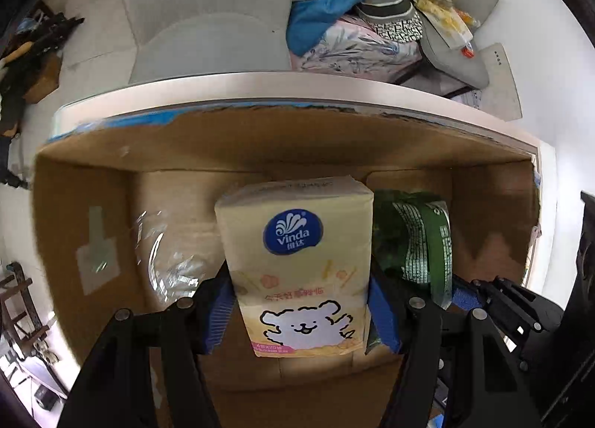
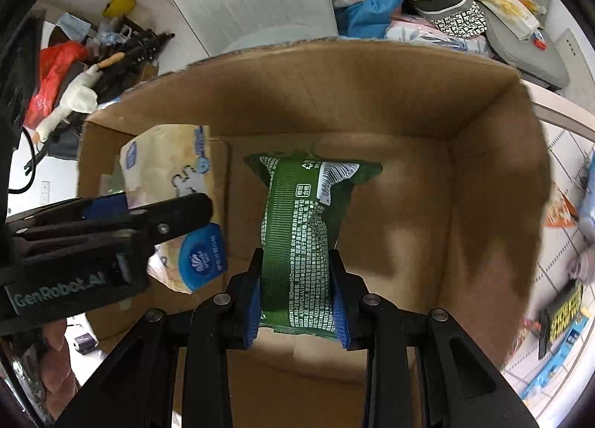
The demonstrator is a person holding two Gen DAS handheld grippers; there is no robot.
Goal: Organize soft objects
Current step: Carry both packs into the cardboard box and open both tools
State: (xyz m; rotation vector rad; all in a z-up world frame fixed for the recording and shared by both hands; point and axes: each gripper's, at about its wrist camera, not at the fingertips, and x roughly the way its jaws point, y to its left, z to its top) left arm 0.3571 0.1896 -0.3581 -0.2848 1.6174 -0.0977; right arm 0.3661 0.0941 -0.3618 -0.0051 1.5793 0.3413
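Observation:
My left gripper (image 1: 301,316) is shut on a yellow Vinda tissue pack (image 1: 297,260) with a white bear print, held inside an open cardboard box (image 1: 260,137). My right gripper (image 2: 295,297) is shut on a green wet-wipes pack (image 2: 297,227), held inside the same box (image 2: 483,175) to the right of the tissues. The tissue pack (image 2: 167,167) and the left gripper (image 2: 111,219) show at the left of the right wrist view. The green pack (image 1: 416,238) shows beside the tissues in the left wrist view.
Crumpled clear plastic (image 1: 163,260) lies on the box floor at left. Behind the box stand a white chair (image 1: 208,11) and a pile of bedding and cushions (image 1: 372,11). A toy goose (image 2: 70,100) and red bag (image 2: 52,74) lie at far left.

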